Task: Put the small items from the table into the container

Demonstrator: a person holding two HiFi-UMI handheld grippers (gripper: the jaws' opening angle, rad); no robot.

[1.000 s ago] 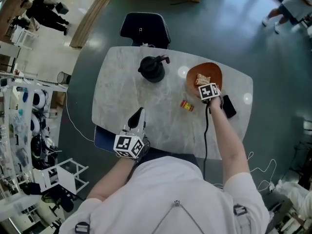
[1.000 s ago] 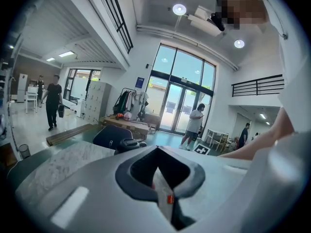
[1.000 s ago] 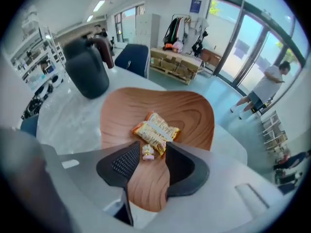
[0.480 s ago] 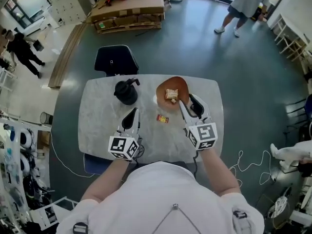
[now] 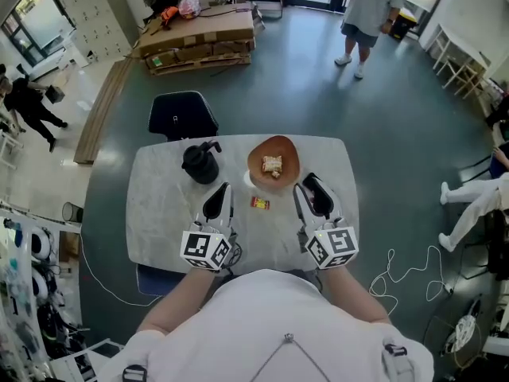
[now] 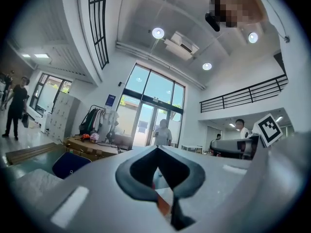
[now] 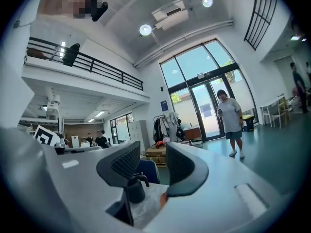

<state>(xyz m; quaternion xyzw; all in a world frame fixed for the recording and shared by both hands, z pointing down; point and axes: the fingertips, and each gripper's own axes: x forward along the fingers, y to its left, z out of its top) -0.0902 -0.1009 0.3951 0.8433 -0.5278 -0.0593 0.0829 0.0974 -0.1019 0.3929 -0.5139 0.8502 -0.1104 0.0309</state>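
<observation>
The orange bowl [image 5: 286, 154] stands on the marble table [image 5: 159, 213] with a pale snack [image 5: 273, 165] inside it. A small red-and-yellow item [image 5: 260, 204] lies on the table just in front of the bowl, between my two grippers. My left gripper [image 5: 219, 189] is held level above the near table, to the left of the item; its jaws meet at the tips [image 6: 157, 152] and hold nothing. My right gripper [image 5: 308, 191] hovers to the right of the item, open and empty [image 7: 153, 154]. Between its pads I see the black jug [image 7: 133, 188].
A black jug [image 5: 200, 162] stands left of the bowl. A dark blue chair [image 5: 181, 116] sits at the table's far side. Stacked pallets and cardboard [image 5: 199, 30] lie beyond it. A person [image 5: 370, 10] stands at the far right. A cable [image 5: 406, 269] trails on the floor to the right.
My right gripper has come away from the bowl, back toward me, and risen. The left gripper has also lifted. Both now point level over the table. The small item has not moved.
</observation>
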